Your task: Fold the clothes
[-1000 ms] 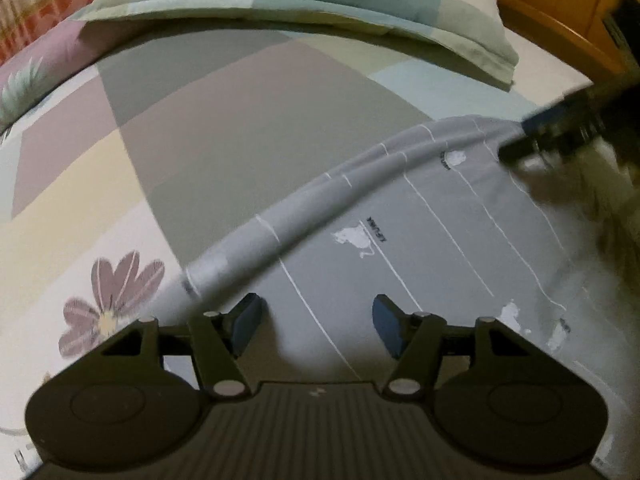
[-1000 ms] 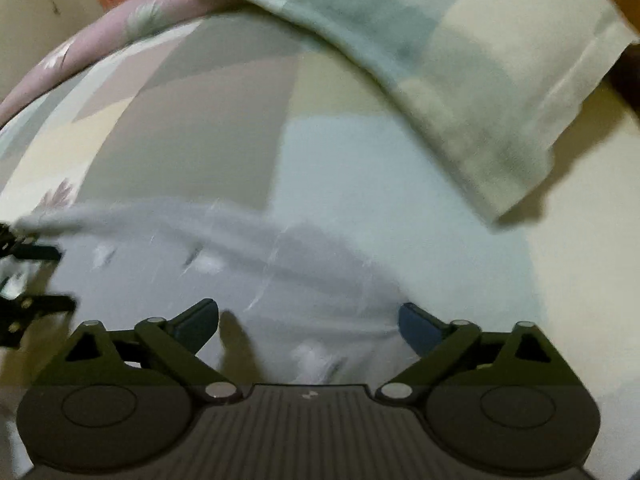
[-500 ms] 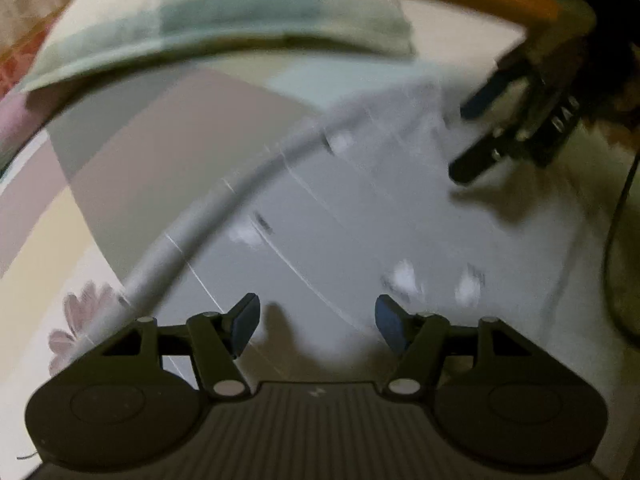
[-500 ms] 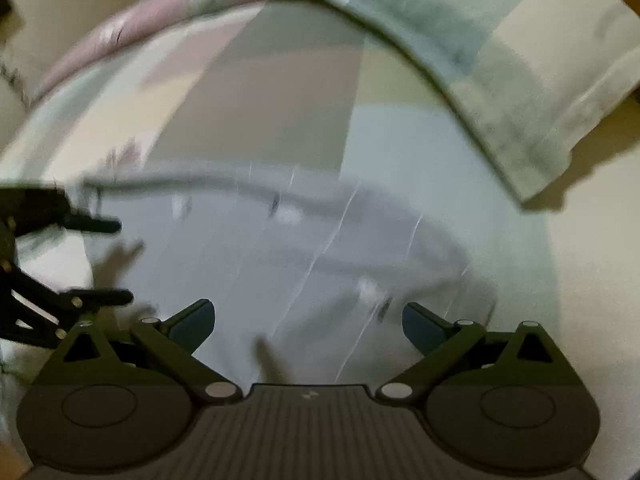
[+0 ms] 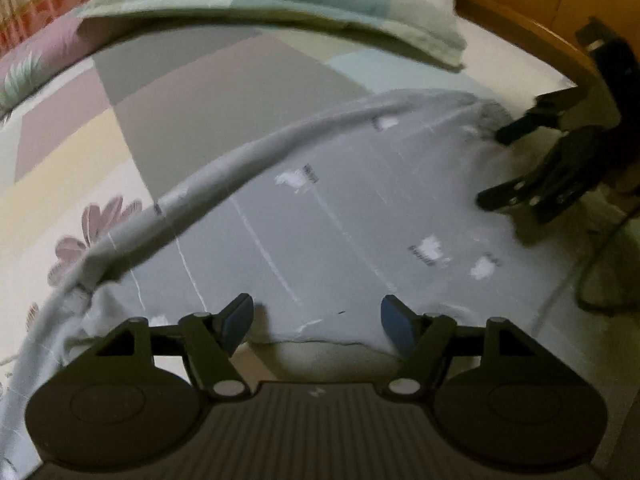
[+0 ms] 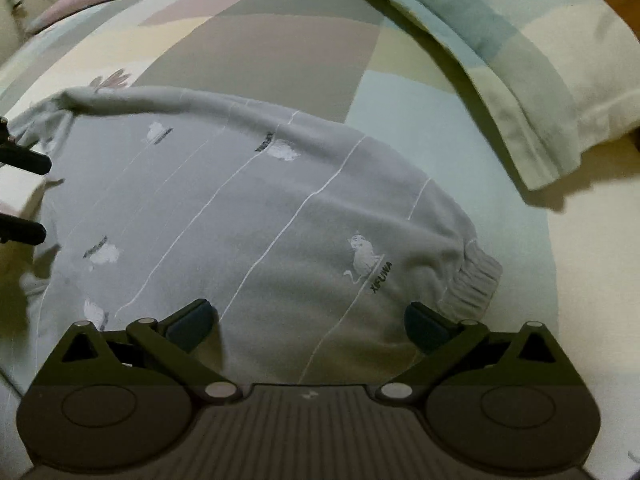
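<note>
Grey striped garment point(image 6: 256, 216) lies flat near the bed's point(image 6: 280, 48) front edge below the pillow point(image 6: 520, 64), doubled along its far side, cuff at right, while both the left gripper point(image 5: 316, 320) and right gripper point(image 6: 308, 320) hover spread and empty, so further folds may remain.

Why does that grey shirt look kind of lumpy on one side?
The grey garment lies mostly flat on the bed, but its far edge is rolled into a thick ridge, and a ribbed cuff sticks out crumpled. Both grippers are open, holding nothing.
</note>
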